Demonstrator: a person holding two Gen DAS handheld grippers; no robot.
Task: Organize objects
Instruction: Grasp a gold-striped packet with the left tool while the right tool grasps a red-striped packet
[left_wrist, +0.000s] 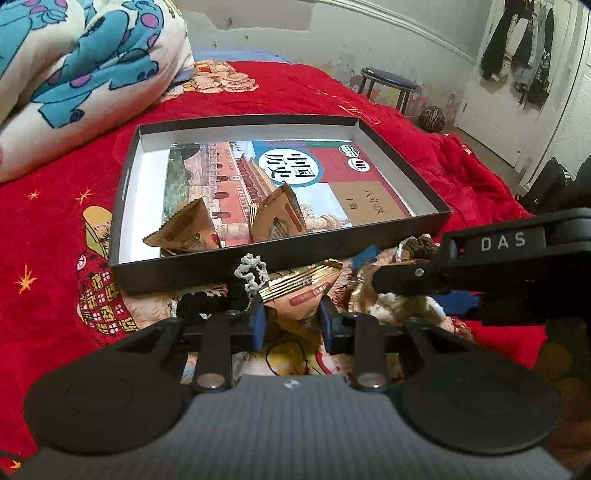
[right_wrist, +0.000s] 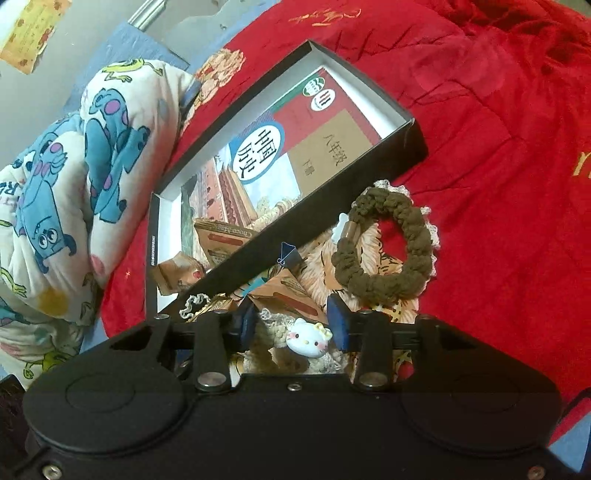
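A black shallow box (left_wrist: 280, 254) lies on the red blanket with a history textbook (left_wrist: 295, 177) and two brown snack packets (left_wrist: 184, 229) inside. My left gripper (left_wrist: 291, 317) is shut on a third brown snack packet (left_wrist: 299, 291) just in front of the box. My right gripper (right_wrist: 291, 321) is open over a beige scrunchie with a white cat charm (right_wrist: 308, 338); it also shows in the left wrist view (left_wrist: 406, 280). A brown scrunchie (right_wrist: 388, 247) lies just beyond it. The box (right_wrist: 332, 206) is seen tilted in the right wrist view.
A cartoon-print quilt (left_wrist: 74, 74) is bunched left of the box. A black-and-white scrunchie (left_wrist: 221, 295) and a small blue binder clip (right_wrist: 290, 253) lie near the box's front wall. A stool (left_wrist: 388, 81) and a ball (left_wrist: 432, 118) stand on the floor beyond the bed.
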